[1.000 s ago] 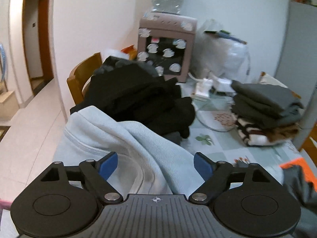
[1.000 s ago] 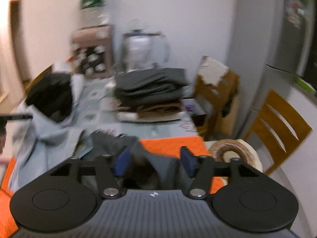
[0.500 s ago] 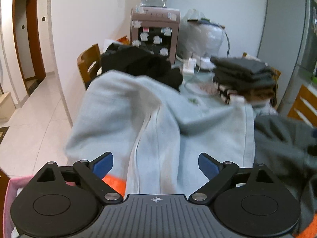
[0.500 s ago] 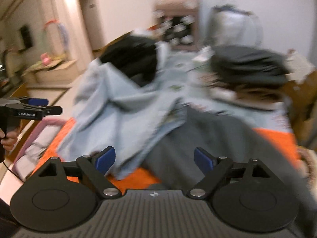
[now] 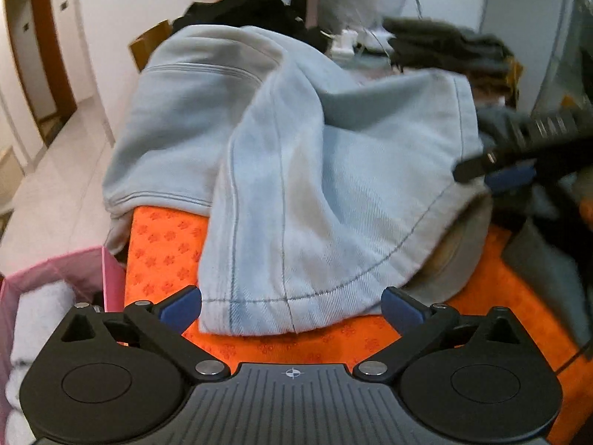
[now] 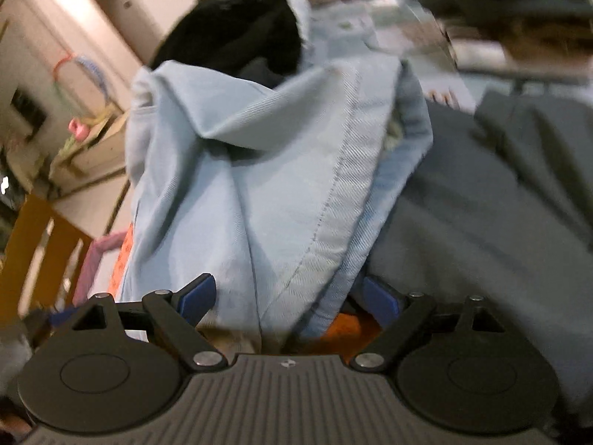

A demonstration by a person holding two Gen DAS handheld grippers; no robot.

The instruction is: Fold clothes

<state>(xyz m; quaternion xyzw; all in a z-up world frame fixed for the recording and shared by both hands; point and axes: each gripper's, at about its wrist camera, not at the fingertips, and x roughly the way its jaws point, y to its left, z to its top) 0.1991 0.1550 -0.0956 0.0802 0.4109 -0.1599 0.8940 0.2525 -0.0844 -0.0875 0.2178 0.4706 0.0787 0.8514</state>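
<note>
A light blue denim garment (image 5: 315, 185) lies rumpled on an orange mat (image 5: 166, 237). My left gripper (image 5: 291, 306) hangs just over its near hem. Its jaws are opening wide, with the hem between the blue pads (image 5: 181, 306) but untouched. In the right wrist view the same garment (image 6: 259, 170) has a stitched folded edge running down between the fingers of my right gripper (image 6: 289, 298). Those jaws are closing, and the pads (image 6: 381, 300) do not clearly press the cloth. My right gripper (image 5: 511, 174) also shows blurred at the garment's right side in the left wrist view.
A dark grey garment (image 6: 481, 204) lies to the right of the blue one. A black clothes pile (image 6: 229, 33) and a folded grey stack (image 5: 444, 48) sit farther back. A pink basket (image 5: 55, 278) with white cloth stands at the left table edge, a wooden chair (image 5: 148, 44) behind.
Both grippers have come down and in toward the light blue garment, tilting more downward. The left jaws stand wider. The garment's edges now sit between each gripper's fingers.
</note>
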